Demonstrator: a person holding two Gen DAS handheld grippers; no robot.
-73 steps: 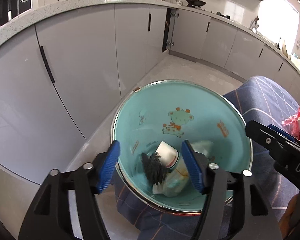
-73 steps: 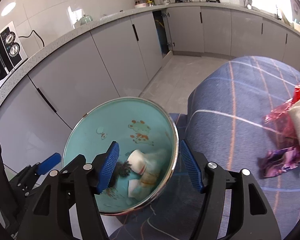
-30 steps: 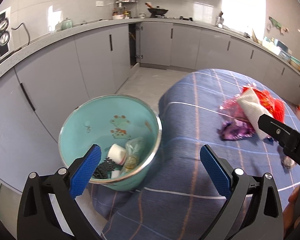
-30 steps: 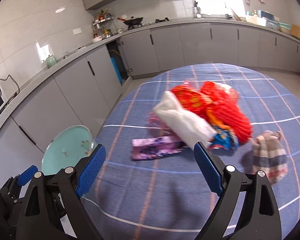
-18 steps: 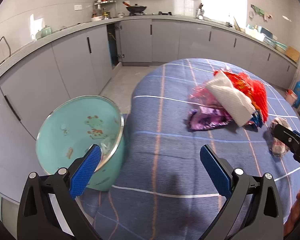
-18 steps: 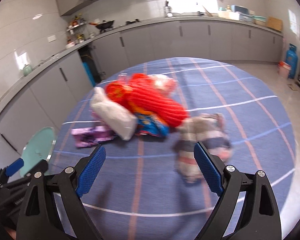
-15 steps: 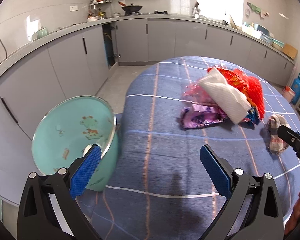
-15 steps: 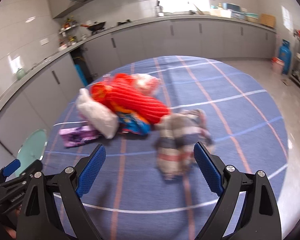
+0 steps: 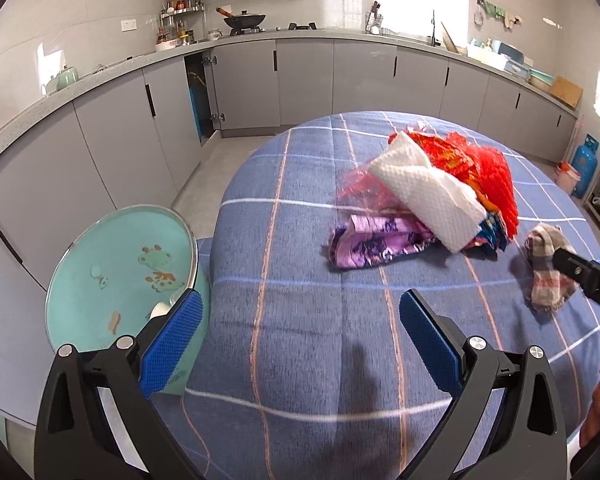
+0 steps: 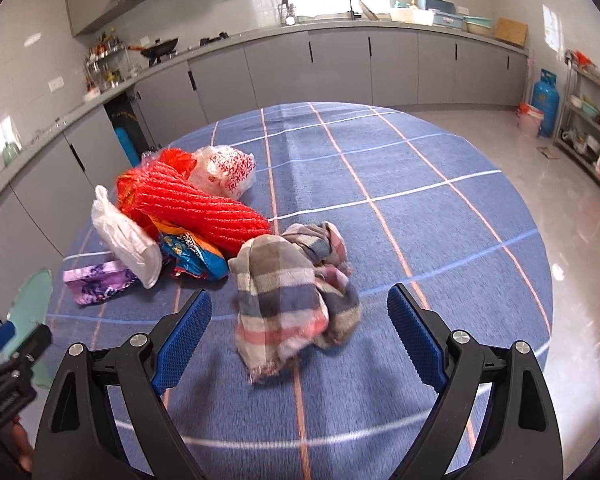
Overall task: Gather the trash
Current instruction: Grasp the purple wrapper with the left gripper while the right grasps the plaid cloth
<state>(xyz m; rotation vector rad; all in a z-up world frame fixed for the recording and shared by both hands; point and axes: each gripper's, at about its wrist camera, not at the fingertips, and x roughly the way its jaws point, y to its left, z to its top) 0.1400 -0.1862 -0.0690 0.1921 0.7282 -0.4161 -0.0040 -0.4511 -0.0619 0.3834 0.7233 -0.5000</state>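
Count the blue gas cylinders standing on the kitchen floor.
1: the blue gas cylinder stands against the far grey cabinets, beside the metal shelf rack. Others may be hidden.

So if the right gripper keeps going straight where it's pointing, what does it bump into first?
Most likely the crumpled plaid cloth, lying just ahead between the open right gripper fingers, though depth is hard to judge.

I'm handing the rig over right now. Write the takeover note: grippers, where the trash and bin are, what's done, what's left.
Left gripper: open, empty, over bare tablecloth.
Right gripper: open, empty, aimed at the plaid cloth, not touching it.
Teal bin: beside the table's left edge, with at least one white item inside.
Pile on the table: paper towel, red mesh bag, purple wrapper, blue wrapper, clear printed bag.
Left: everything on the table; nothing gripped.
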